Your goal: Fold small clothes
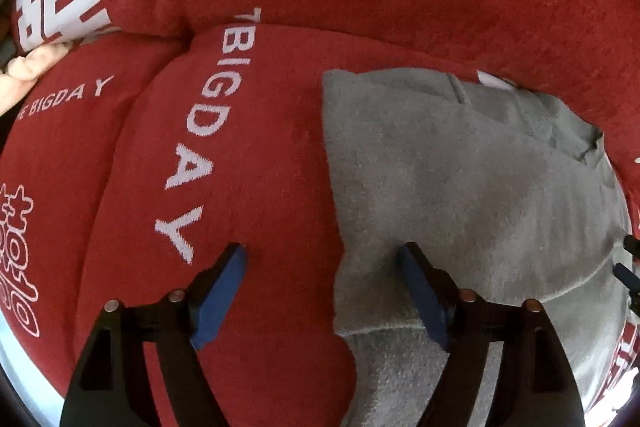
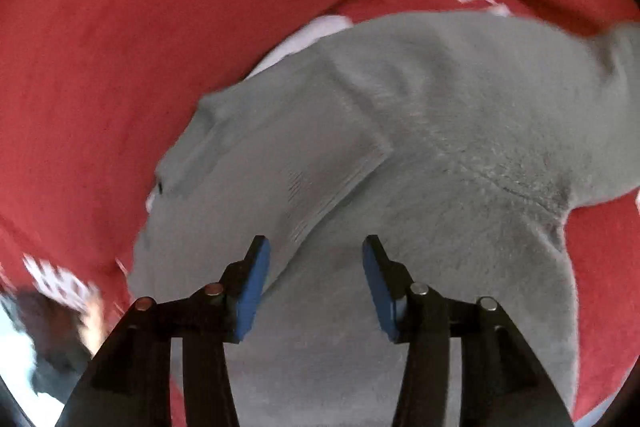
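Nearest your lens in the left wrist view is the left gripper [image 1: 322, 281], black arms tipped with blue pads, jaws standing wide apart and holding nothing; one pad hangs over the red cover, the other over the edge of the small grey fleece garment [image 1: 460, 195]. Your right gripper [image 2: 316, 277] is likewise spread, empty, and poised above the same garment [image 2: 400, 155], just short of its ribbed cuff [image 2: 332, 183].

The garment lies flat on the red plush sofa cover with white lettering [image 1: 248, 187], toward the right of the seat cushion, with one sleeve apparently laid across the body.

Watch for these risks:
- The left jaws straddle the garment's border. If you close there, you may pinch the red cover along with the fleece and drag both.
- The cushion beneath looks soft and rounded, so a firm press will probably sink and spoil the flat lie of the fold.
- The right view is smeared, which suggests fast movement; a hurried grasp could catch only the top layer and undo the sleeve fold.

The fleece looks thick, nappy and matte, likely to hold a crease loosely. The cuff is finely ribbed. The cover is short-piled with woven white text, and a seam runs between the cushions.
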Action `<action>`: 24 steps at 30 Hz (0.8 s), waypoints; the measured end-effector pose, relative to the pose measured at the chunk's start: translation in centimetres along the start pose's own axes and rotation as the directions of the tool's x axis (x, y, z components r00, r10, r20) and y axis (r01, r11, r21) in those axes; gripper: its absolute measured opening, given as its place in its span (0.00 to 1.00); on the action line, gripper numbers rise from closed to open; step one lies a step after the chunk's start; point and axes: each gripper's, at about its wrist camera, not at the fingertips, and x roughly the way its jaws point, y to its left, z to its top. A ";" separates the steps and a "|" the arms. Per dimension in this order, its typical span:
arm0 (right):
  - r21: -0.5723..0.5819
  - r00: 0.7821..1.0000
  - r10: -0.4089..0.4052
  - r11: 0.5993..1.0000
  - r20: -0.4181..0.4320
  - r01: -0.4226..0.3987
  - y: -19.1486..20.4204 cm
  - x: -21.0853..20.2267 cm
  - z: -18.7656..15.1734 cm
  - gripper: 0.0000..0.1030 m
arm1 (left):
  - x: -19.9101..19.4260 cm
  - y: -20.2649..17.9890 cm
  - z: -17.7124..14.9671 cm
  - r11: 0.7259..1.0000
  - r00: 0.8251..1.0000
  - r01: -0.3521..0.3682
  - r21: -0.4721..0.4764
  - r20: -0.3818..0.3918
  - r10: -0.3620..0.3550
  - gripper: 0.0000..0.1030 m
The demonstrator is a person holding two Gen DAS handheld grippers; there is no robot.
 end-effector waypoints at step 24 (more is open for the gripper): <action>-0.045 0.992 -0.008 0.999 -0.127 0.002 -4.0 -3.7 -0.1 0.20 | -4.3 -5.3 -2.0 0.992 0.997 -0.050 0.116 -0.056 0.056 0.78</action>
